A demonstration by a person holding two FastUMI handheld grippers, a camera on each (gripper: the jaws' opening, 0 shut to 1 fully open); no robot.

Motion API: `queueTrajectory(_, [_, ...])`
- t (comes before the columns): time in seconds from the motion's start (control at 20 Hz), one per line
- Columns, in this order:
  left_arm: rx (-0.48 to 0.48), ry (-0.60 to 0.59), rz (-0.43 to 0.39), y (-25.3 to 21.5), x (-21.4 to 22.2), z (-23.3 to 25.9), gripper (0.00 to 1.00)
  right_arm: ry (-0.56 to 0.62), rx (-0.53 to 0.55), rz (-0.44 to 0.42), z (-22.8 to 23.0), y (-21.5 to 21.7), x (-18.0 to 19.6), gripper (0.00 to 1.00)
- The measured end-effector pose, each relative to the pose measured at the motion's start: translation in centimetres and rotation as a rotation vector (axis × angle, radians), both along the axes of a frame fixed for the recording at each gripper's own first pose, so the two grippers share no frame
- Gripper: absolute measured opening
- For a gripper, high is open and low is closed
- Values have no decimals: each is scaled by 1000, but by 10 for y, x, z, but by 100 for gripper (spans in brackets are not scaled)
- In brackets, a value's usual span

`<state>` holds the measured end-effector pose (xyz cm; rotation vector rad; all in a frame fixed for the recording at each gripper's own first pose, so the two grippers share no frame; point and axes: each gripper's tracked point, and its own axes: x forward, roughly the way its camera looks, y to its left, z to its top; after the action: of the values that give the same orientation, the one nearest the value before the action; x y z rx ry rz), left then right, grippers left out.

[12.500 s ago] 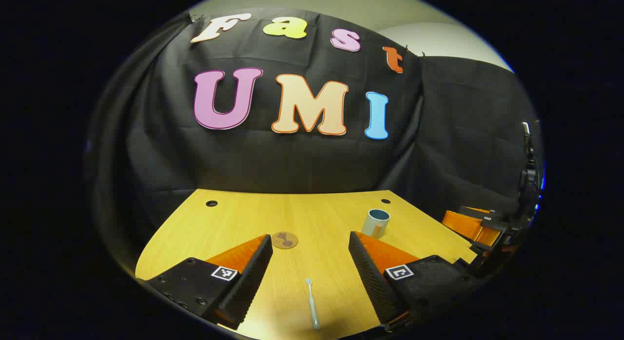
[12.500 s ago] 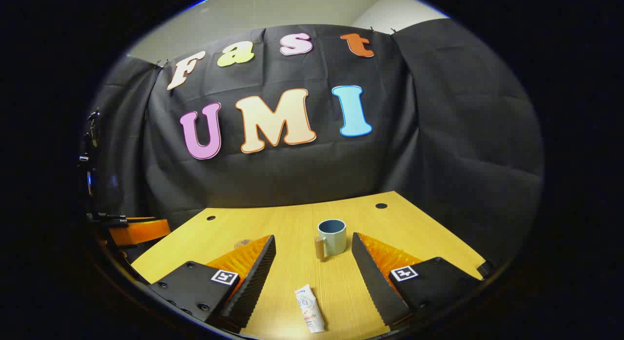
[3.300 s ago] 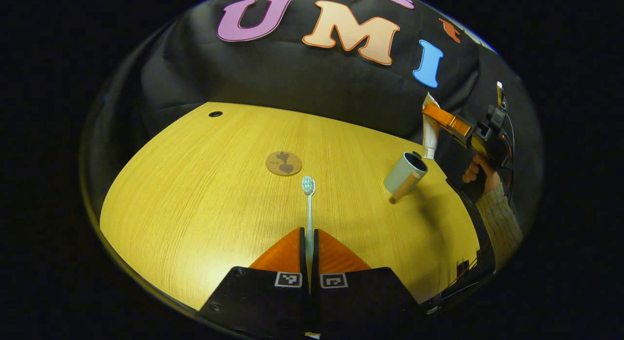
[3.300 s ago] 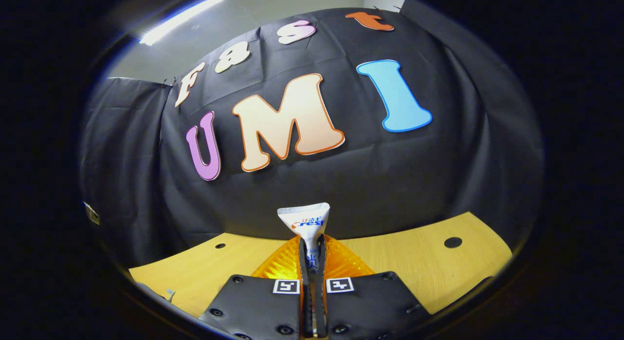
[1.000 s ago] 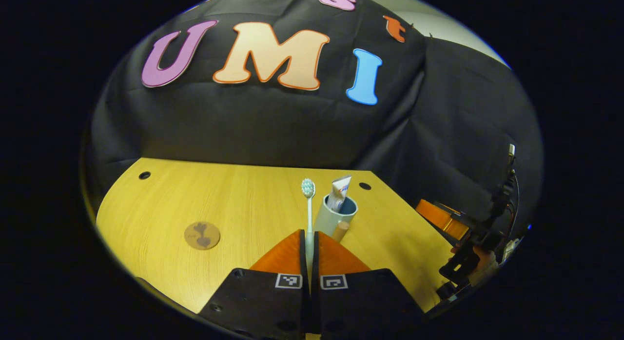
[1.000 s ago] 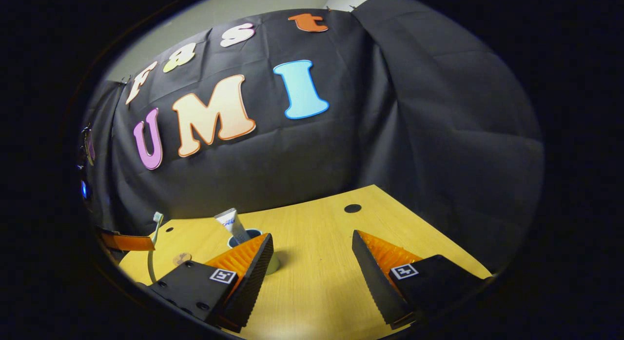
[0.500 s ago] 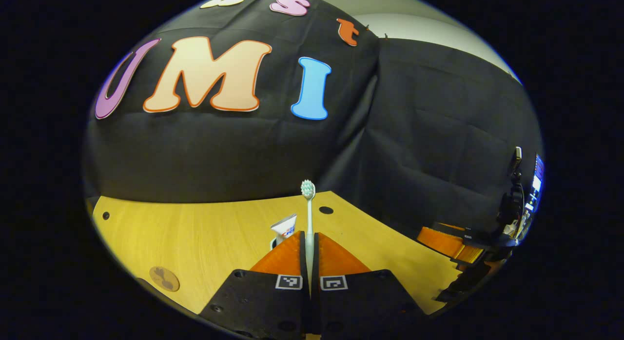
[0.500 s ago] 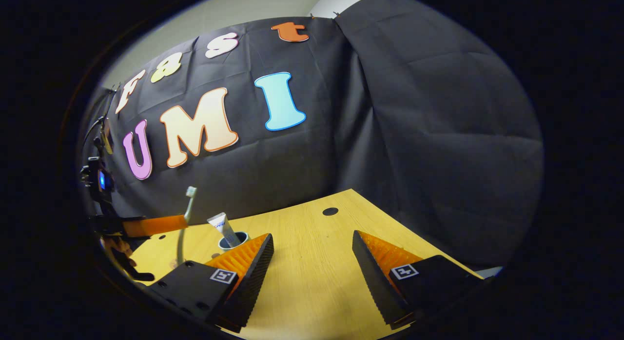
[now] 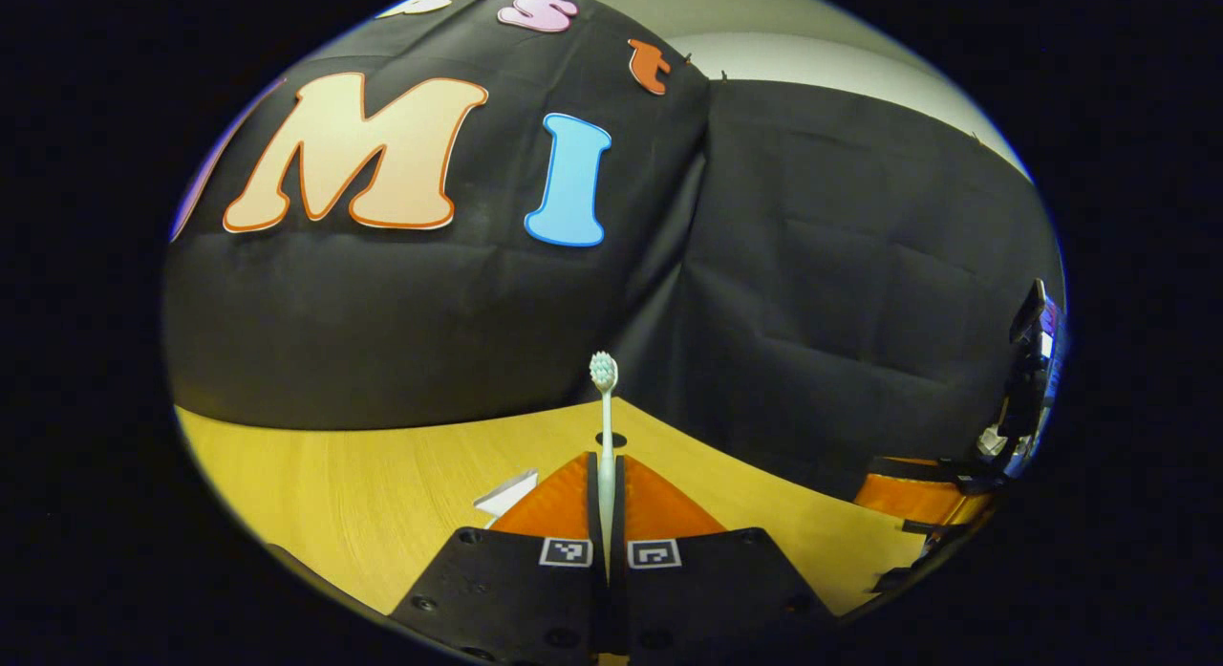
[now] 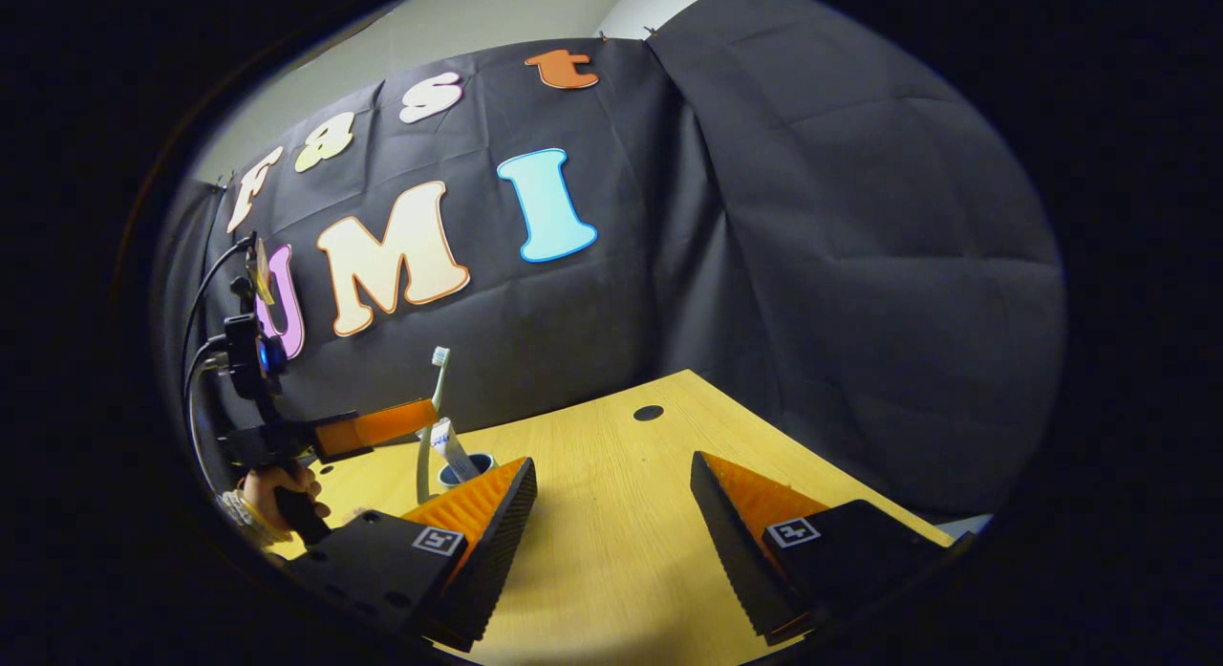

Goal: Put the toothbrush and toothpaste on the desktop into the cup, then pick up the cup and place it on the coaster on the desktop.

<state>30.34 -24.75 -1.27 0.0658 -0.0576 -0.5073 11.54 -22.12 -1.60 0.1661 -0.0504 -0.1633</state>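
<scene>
the toothbrush (image 9: 603,427) stands upright in the left gripper view, bristle head up against the black wall cloth, its handle clamped between the two closed fingers of the left gripper (image 9: 606,494). compared with half a second ago, the left gripper has swung further toward the cup: in the right gripper view the toothbrush (image 10: 432,408) now hangs just beside and above the cup (image 10: 465,473), where before it was farther to the left of it. the cup has slipped below the fingers in the left gripper view, and only the flat end of the toothpaste (image 9: 506,492) shows beside them. the toothpaste (image 10: 447,448) already stands in the cup, leaning, tail end up. in the right gripper view a hand (image 10: 277,489) holds the left gripper's grip at the left edge. the right gripper (image 10: 611,504) has its fingers spread wide apart and holds nothing, low over the yellow desktop (image 10: 611,513), with the cup beyond its left finger. judgement: the toothpaste step is done and the toothbrush insertion is in hand; the brush must next be lowered handle first into the cup opening next to the tube and released. the leaning tube narrows the opening, so the handle may catch on it or on the rim. the coaster placement is not yet begun.
</scene>
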Motion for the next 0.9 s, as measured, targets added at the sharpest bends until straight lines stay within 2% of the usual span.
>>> queueTrajectory(0.1, [16,-16,-1,-2,10,-4,0,4,11,2,-2,1,0,96])
queueTrajectory(0.2, [25,-24,-17,-6,17,-6,0,3,38,18,-2,7,-2,99])
queueTrajectory(0.35, [51,-47,-26,-12,26,-6,0,14,41,20,-9,10,-2,95])
queueTrajectory(0.45, [73,-73,-27,-15,30,-1,0,19,41,16,-13,10,-4,99])
queueTrajectory(0.55, [94,-106,-20,-16,31,5,0,31,55,23,-17,12,-4,99])
queueTrajectory(0.6, [101,-122,-13,-16,33,10,0,37,58,26,-20,13,-4,95])
queueTrajectory(0.7, [100,-151,-2,-15,36,15,0,43,50,31,-22,14,-5,99])
queueTrajectory(0.9, [94,-138,25,-7,46,7,0,36,38,38,-19,15,-7,96])
